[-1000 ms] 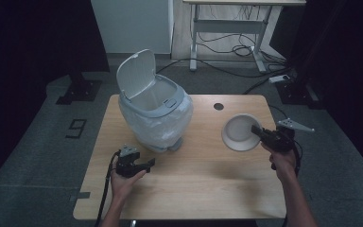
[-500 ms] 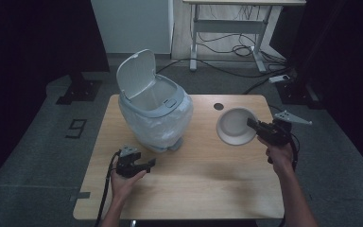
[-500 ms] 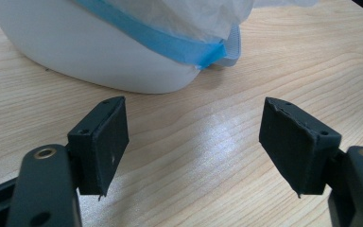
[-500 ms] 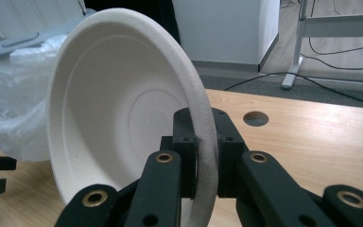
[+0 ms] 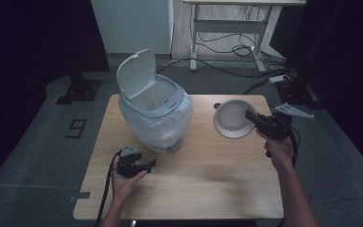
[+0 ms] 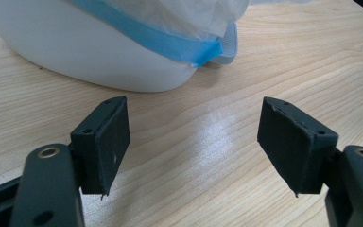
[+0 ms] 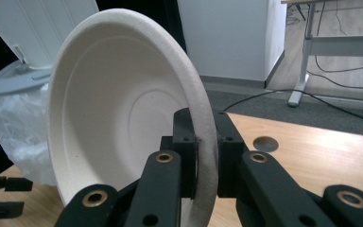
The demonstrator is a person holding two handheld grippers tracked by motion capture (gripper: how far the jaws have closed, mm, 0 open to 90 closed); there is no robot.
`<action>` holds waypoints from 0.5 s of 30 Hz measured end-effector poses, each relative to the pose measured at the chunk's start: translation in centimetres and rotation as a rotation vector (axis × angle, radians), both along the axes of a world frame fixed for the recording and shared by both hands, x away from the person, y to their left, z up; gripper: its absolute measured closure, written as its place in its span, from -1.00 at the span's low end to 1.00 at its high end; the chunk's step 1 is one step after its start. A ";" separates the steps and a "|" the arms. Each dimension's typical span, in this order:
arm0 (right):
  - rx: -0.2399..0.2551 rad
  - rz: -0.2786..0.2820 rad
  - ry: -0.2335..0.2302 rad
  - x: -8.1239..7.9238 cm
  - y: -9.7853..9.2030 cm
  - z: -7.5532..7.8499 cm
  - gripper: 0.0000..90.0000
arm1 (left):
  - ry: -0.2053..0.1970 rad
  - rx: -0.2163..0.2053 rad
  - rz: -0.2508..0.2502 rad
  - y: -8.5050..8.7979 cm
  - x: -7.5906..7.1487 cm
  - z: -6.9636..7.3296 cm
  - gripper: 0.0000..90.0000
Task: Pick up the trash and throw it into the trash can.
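Between the right gripper's (image 7: 203, 163) pinched pads sat the rim of the white moulded-fibre bowl (image 7: 123, 123), tilted above the table near the open white lidded bin (image 5: 153, 111). Best kept firm and cleared over its rim. Left gripper (image 6: 194, 142) stood parted, empty.

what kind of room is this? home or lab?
Likely a lab or recording room, not a home: black curtains around a lone wooden table, cables loose on grey carpet, an adjustable desk frame behind.
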State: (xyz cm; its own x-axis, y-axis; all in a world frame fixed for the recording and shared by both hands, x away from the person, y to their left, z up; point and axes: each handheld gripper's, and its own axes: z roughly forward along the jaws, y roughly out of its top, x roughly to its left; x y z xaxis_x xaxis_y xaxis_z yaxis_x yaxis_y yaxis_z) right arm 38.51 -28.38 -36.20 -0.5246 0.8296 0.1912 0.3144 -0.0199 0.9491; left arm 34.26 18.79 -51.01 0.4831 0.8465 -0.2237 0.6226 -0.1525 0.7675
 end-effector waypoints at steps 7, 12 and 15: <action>0.010 0.006 -0.021 0.2 0.6 1.4 0.83 | 0.009 0.004 -0.008 -0.3 0.1 -0.2 -0.43; 0.004 0.013 -0.038 0.4 1.3 2.3 0.83 | 0.011 0.001 -0.011 -0.4 0.1 -0.2 -0.43; 0.003 0.018 -0.042 0.6 1.7 2.6 0.83 | 0.016 0.001 -0.013 -0.4 0.1 -0.3 -0.42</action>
